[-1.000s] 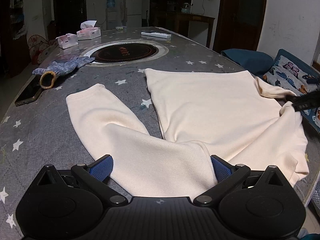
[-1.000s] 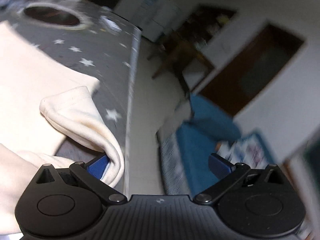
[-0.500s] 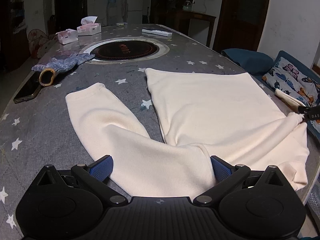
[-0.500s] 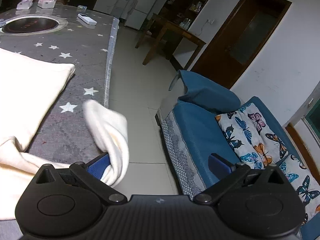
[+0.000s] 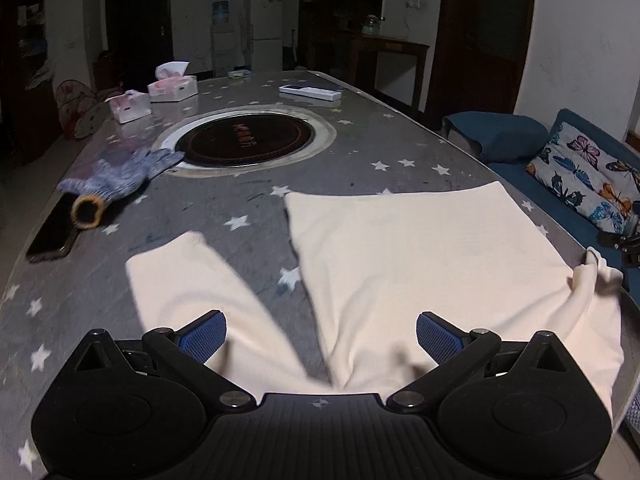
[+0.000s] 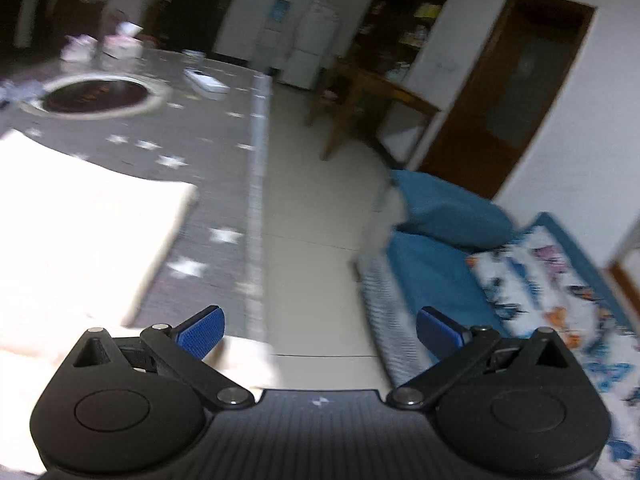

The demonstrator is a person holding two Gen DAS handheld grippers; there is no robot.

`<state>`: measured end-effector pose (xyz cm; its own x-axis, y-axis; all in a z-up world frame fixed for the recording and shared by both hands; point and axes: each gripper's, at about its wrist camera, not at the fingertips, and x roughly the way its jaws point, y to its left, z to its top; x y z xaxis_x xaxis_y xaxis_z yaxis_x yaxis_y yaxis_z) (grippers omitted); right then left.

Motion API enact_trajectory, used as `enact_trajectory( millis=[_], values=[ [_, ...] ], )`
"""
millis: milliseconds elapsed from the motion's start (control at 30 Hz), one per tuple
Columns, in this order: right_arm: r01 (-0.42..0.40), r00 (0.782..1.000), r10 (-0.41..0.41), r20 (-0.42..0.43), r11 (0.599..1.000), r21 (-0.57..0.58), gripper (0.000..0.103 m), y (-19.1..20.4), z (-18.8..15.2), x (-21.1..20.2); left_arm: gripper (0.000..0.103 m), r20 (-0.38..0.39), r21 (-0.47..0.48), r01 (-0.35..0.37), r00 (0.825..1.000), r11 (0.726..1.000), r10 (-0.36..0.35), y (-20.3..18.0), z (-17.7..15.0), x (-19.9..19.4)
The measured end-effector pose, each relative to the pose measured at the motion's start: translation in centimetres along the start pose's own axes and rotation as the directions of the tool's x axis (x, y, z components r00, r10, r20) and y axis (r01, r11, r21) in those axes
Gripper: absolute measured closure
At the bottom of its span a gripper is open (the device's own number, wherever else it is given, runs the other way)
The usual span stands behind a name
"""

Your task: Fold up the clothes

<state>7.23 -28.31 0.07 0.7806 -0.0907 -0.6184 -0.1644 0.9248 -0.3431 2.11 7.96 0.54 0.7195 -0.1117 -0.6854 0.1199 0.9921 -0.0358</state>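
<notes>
1. Cream, soft-looking sweatshirt [image 5: 420, 248] lies spread on the star-patterned table [image 5: 248, 200], body flat, left sleeve [image 5: 180, 276] angled out, right sleeve bunched at the table's right edge.
2. Left gripper [image 5: 320, 330] hovers over the near shoulder area, its blue pads wide apart, holding nothing.
3. Right gripper [image 6: 320, 330], also spread and empty, points past the right edge toward a blue sofa [image 6: 440, 264].
4. Likely light and floppy; cuffs, hem or shoulder seams suit pinching.
5. Farther off: a knit glove [image 5: 116, 172] and a round inset burner [image 5: 244, 140].

Left hand-held gripper [image 5: 320, 336] hovers spread wide over cream sweater [image 5: 420, 248] on table [image 5: 360, 152].
</notes>
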Motion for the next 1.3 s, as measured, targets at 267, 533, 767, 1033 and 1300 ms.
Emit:
enact_trajectory(
  millis=[267,533,767,1033,1300],
  values=[
    [-0.163,0.987,0.163,0.01,0.987,-0.015,0.0,2.8,2.2,1.6,0.01,-0.043,-0.006,0.032,0.999,0.999,-0.032,-0.4,1.8,3.7],
    [-0.375,0.926,0.377,-0.03,0.925,0.058,0.002,4.2,3.7,4.4,0.033,-0.052,-0.005,0.012,0.999,1.0,-0.012,0.0,2.0,5.9],
    [-0.491,0.868,0.494,-0.051,0.869,0.055,0.009,5.7,4.1,5.3,0.056,-0.019,0.038,-0.033,0.999,0.999,0.034,-0.2,2.2,6.5],
    [-0.537,0.842,0.536,-0.052,0.844,0.001,0.011,8.3,5.4,6.0,0.079,-0.007,0.043,-0.116,0.993,0.992,0.117,0.1,3.0,7.0],
    [-0.564,0.826,0.562,-0.042,0.825,-0.038,0.012,11.2,7.9,7.7,0.08,0.001,0.028,-0.217,0.976,0.976,0.217,2.2,3.1,7.2]
  ],
)
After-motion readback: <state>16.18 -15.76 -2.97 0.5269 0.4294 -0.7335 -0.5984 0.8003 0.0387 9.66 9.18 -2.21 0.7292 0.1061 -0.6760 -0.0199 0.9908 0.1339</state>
